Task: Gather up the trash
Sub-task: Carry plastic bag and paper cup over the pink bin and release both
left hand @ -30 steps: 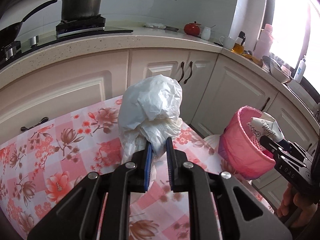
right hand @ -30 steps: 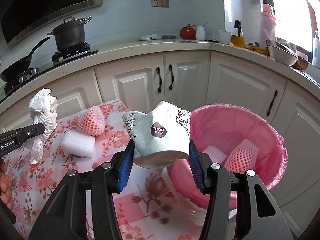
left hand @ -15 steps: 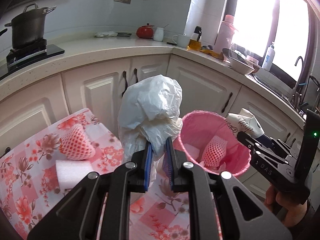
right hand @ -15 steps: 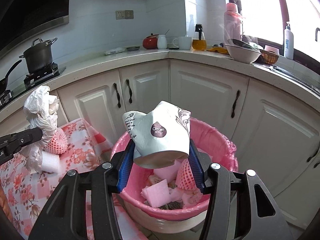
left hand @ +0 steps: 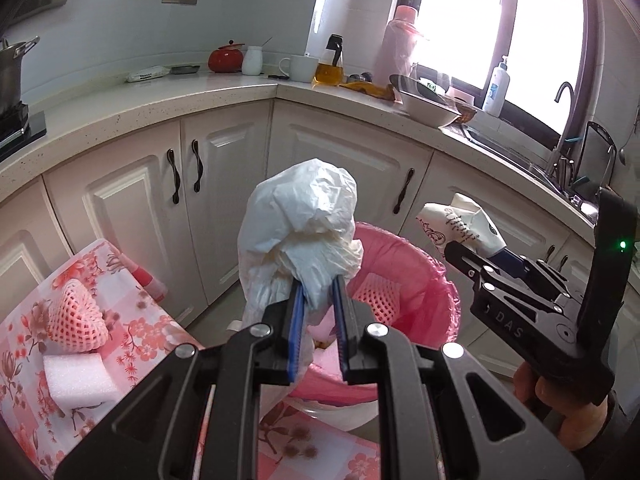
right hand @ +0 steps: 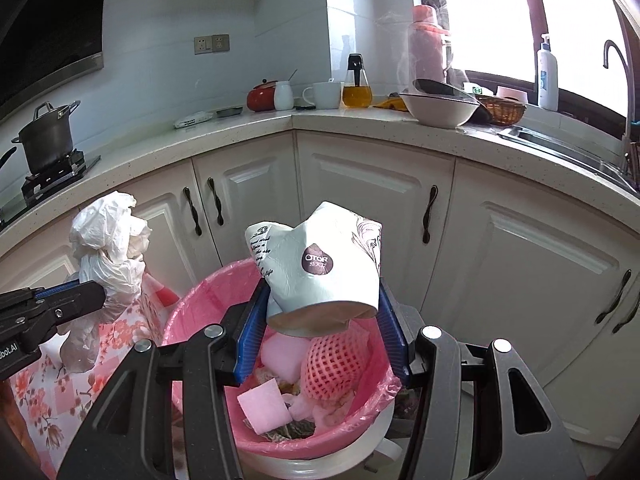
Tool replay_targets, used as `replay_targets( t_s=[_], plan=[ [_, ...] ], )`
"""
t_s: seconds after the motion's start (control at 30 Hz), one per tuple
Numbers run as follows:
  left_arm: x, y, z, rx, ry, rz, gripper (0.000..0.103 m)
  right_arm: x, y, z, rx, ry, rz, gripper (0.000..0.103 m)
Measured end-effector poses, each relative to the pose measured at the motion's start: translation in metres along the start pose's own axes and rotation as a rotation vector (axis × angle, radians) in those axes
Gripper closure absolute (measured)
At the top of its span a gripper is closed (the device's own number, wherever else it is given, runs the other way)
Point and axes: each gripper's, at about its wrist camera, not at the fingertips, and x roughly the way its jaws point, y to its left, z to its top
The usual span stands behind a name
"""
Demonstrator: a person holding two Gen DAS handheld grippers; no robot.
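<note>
Right wrist view: my right hand-held gripper (right hand: 320, 324) clamps a cup (right hand: 320, 268) over the half-filled bin (right hand: 192, 304), left hand-held gripper (left hand: 316, 312) clamps a bag (left hand: 300, 224); foam (left hand: 76, 376) and net (left hand: 74, 320) wait on the desk (left hand: 24, 408) at nine o'clock.

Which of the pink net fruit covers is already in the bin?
The pink foam net sleeve lying inside the pink-lined trash bin, beside white foam scraps. The other pink foam net sits on the flowered tablecloth, next to a white foam block.

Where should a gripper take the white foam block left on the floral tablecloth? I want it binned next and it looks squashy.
Grip the white foam block across its two flat long sides, coming from above. It lies flat and low on the floral tablecloth, and the pink foam net crowds its far side, so a top-down pinch looks safest.
</note>
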Motion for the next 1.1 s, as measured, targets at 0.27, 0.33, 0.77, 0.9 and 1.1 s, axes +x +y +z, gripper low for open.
replay_targets(
  t_s=[0.27,0.33,0.77,0.9,1.1],
  plan=[
    [0.012,-0.006,0.006,0.006,0.006,-0.011,0.089,0.003,-0.009,0.001,0.009,0.001,-0.009,0.053],
    [0.013,-0.007,0.007,0.008,0.006,-0.012,0.089,0.003,-0.01,0.001,0.012,0.001,-0.008,0.053],
    [0.018,-0.013,0.006,0.011,0.013,-0.012,0.089,0.006,-0.014,-0.001,0.024,0.007,-0.018,0.052],
    [0.017,-0.01,0.005,0.004,0.014,-0.007,0.088,0.007,-0.013,-0.001,0.022,0.007,-0.019,0.049],
    [0.014,-0.009,0.004,0.003,0.012,-0.003,0.078,0.008,-0.012,-0.003,0.021,0.011,-0.022,0.045]
  ],
)
